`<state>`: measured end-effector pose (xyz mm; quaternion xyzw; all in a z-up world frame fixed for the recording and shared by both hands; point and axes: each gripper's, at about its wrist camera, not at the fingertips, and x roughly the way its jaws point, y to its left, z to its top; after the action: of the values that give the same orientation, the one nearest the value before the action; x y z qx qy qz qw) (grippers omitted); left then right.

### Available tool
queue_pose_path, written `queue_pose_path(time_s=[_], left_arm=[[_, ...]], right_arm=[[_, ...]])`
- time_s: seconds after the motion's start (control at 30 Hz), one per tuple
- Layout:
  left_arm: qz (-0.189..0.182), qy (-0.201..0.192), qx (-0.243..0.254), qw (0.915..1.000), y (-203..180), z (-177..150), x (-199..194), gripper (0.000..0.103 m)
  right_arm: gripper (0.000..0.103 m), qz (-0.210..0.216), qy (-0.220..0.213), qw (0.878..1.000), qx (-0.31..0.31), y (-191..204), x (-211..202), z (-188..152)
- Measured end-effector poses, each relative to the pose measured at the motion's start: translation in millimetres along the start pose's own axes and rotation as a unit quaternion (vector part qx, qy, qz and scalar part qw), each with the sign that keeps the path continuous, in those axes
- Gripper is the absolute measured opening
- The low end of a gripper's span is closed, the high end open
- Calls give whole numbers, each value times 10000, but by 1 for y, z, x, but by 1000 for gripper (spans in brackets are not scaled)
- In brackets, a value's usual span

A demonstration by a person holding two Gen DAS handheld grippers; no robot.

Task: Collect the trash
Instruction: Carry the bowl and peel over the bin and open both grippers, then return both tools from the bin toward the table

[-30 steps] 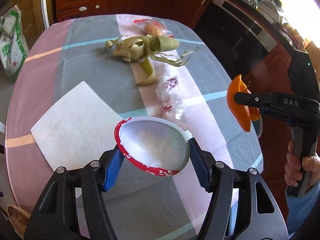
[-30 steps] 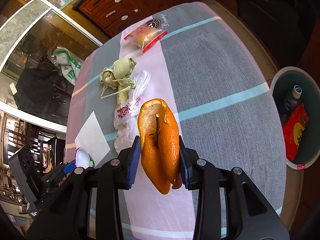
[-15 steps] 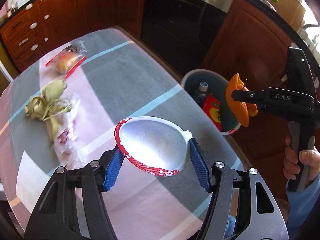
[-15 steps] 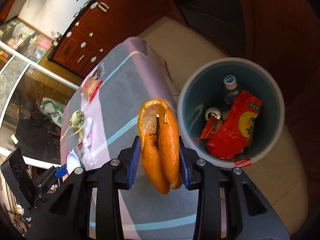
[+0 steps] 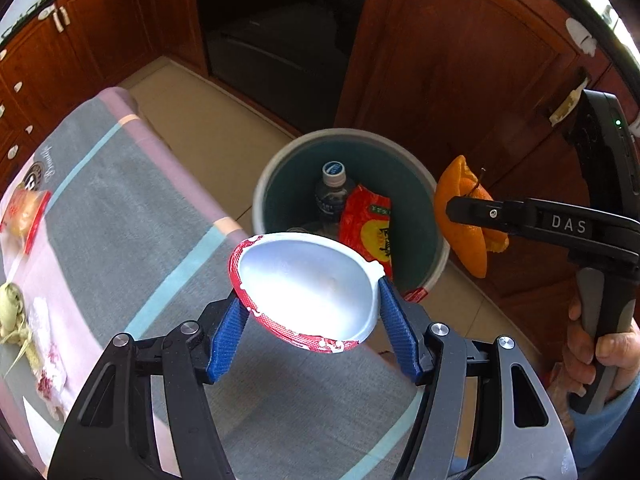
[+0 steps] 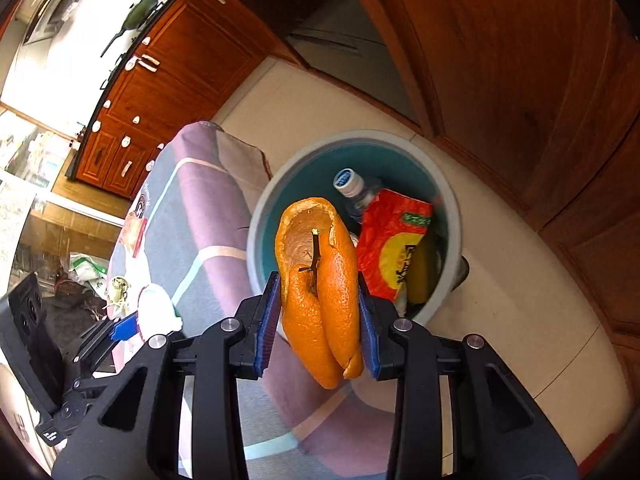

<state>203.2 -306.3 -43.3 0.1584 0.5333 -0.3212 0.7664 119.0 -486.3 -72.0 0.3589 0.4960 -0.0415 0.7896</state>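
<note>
My left gripper (image 5: 310, 332) is shut on a white paper bowl (image 5: 308, 280) with a red rim, held over the table's edge near the bin. My right gripper (image 6: 318, 320) is shut on an orange peel (image 6: 320, 304), held just above the near rim of the round teal trash bin (image 6: 264, 208). The bin (image 5: 272, 176) stands on the floor beside the table and holds a plastic bottle (image 6: 348, 184) and a red packet (image 6: 396, 248). In the left wrist view the right gripper (image 5: 460, 208) holds the peel (image 5: 460, 216) at the bin's right rim.
The table (image 5: 120, 208) has a grey and pink striped cloth. On it lie a packaged bun (image 5: 24, 212), dried leaves (image 5: 12, 312) and a clear plastic wrapper (image 5: 48, 352). Wooden cabinets (image 6: 540, 80) and a dark oven (image 5: 272, 40) surround the tiled floor.
Both grippers have swung from over the table toward the trash bin, which now fills the middle of both views. The bowl and the peel stay gripped.
</note>
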Motion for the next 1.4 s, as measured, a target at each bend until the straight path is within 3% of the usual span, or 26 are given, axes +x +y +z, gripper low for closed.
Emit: queue_pose_path(time_s=[0.27,0.4,0.53,0.93,1.0,1.03,1.07,1.17,1.4], left_arm=[[-141,301,132,9994,-20,19,35,65],[-388,388,178,9983,-29,21,43,74],[-371,398,214,9983,-34,20,45,84],[-219,107,-415,9988,13,8,11,98],[-219,64,-534,9983,20,4,5,98],[-224,57,-591,9980,24,3,3,99],[-228,57,-638,9977,27,1,2,99],[-221,67,-760,9968,38,-6,-2,99],[-201,99,-876,9959,48,-20,-8,99]], right_arm=[[34,-80,70,9998,151,-18,1,7],[34,-125,73,9997,194,-22,2,11],[34,-161,51,9996,215,-25,2,15],[35,-199,269,9994,4,-8,22,22],[41,-228,250,9994,-68,0,26,26],[47,-242,201,9995,-84,4,26,29],[60,-225,141,9996,-95,8,26,30],[75,-273,-49,9995,-167,17,22,32],[83,-345,73,9994,-51,19,25,26]])
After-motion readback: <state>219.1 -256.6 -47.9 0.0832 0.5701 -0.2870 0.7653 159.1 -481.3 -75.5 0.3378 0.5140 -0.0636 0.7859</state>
